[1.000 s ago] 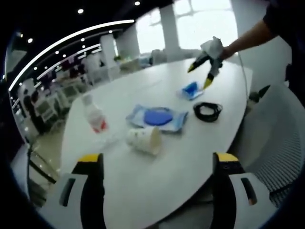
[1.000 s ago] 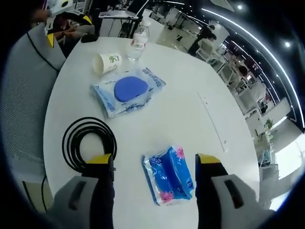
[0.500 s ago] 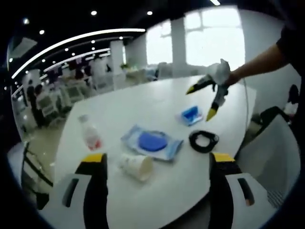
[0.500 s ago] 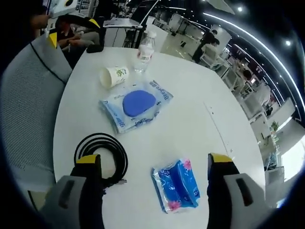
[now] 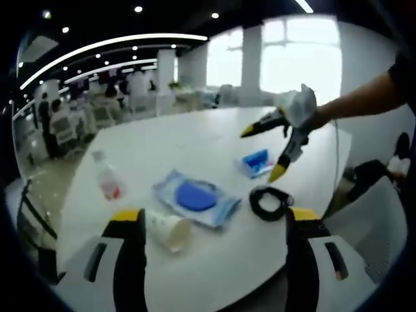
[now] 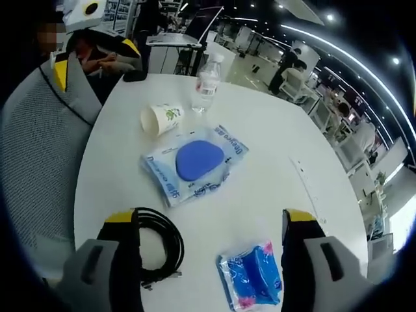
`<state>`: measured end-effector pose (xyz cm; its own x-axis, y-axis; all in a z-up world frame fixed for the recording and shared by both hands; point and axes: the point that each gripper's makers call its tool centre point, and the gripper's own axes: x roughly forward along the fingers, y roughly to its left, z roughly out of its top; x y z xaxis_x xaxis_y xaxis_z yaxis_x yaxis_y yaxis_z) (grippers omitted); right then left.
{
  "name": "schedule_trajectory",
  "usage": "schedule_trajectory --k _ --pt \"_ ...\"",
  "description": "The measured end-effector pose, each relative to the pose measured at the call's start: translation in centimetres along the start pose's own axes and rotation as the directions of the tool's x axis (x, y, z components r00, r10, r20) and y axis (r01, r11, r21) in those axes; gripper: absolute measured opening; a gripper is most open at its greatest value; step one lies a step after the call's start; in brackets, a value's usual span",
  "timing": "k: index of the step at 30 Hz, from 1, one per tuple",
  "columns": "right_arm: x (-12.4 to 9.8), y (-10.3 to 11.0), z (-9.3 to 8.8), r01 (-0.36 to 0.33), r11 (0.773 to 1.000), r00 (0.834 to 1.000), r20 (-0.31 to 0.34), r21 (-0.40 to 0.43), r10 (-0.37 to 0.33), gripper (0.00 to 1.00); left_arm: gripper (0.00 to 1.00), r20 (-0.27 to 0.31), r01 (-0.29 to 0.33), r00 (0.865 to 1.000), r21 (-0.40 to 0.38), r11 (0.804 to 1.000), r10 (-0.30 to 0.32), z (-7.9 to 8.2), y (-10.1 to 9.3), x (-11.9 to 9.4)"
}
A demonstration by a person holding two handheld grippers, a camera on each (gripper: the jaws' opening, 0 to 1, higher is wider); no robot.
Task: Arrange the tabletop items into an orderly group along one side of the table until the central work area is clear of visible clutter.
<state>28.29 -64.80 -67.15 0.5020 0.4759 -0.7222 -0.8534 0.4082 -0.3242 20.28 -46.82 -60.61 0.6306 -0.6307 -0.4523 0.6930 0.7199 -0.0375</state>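
Both tools are apart and hold nothing: the right tool (image 6: 211, 224) hangs over the blue tissue pack (image 6: 252, 278), the coiled cable (image 6: 159, 242) beside its left jaw. The left tool (image 5: 211, 224) faces the tipped paper cup (image 5: 166, 230), which could roll off the worktop (image 5: 195, 133) if nudged.

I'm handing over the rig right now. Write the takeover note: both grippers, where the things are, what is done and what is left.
Left gripper: open, holding nothing, above the near table edge.
Right gripper: open, holding nothing, in the air over the far end of the table.
Things, all spread across the table's middle: paper cup on its side, water bottle upright, wet wipes pack flat, small blue tissue pack, coiled black cable.
Done: nothing is grouped.
Left: move all five to one side of the table, set neatly together. The tissue pack and cable lie nearest the right gripper, the cup nearest the left.
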Motion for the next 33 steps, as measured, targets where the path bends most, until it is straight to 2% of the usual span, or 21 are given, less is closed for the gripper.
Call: schedule_trajectory --k 7,15,23,26,33 --pt "2.3 1.6 0.4 -0.030 0.999 1.000 0.001 -0.036 0.030 0.78 0.91 0.031 0.002 1.000 -0.007 1.000 -0.002 0.2 0.4 -0.9" --pt "4.5 2.6 -0.1 -0.059 0.997 0.998 -0.019 -0.051 0.058 0.67 0.94 0.024 -0.013 1.000 -0.010 1.000 0.014 -0.4 0.9 -1.8" --pt "5.9 3.1 -0.1 -0.087 0.995 0.996 -0.040 -0.056 0.085 0.49 0.98 0.013 -0.026 1.000 0.046 0.999 0.025 -0.8 1.2 -2.8" --pt "6.6 4.1 -0.2 -0.125 0.989 0.991 -0.055 -0.079 0.121 0.43 0.98 0.014 -0.041 0.999 0.076 0.996 0.041 -0.7 1.6 -3.5" --pt "8.0 5.2 -0.3 -0.159 0.983 0.986 -0.071 -0.097 0.153 0.32 0.98 0.031 -0.090 0.996 0.068 0.994 0.088 -0.3 3.7 -4.9"
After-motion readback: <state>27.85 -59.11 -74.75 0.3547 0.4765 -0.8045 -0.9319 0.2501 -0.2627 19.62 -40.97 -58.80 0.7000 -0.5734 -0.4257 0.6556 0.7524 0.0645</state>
